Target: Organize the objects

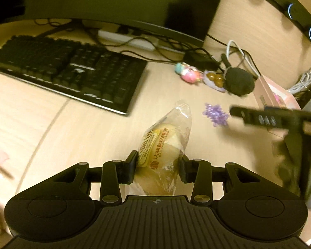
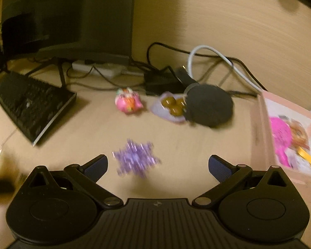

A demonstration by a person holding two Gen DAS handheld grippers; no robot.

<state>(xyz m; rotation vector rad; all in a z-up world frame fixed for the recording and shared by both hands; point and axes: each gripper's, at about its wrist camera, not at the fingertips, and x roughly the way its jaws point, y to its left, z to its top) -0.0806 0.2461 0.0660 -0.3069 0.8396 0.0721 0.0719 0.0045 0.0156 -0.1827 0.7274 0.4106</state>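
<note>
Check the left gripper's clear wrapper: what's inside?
A pale round bun fills the wrapper, clamped in the left gripper. Yellow label print covers part of it; its lower end is hidden behind the gripper body.

one wrapped bun [image 1: 165, 145], one purple snowflake [image 2: 136, 159], one keyboard [image 1: 68, 70], one pink box [image 2: 288, 137], two grippers

The purple snowflake ornament [image 2: 137, 159] at lower centre is smeared by motion blur. The pink box [image 2: 288, 137] is cut by the right edge. The wrapped bun's [image 1: 165, 145] lower end hides behind the claw body.
</note>
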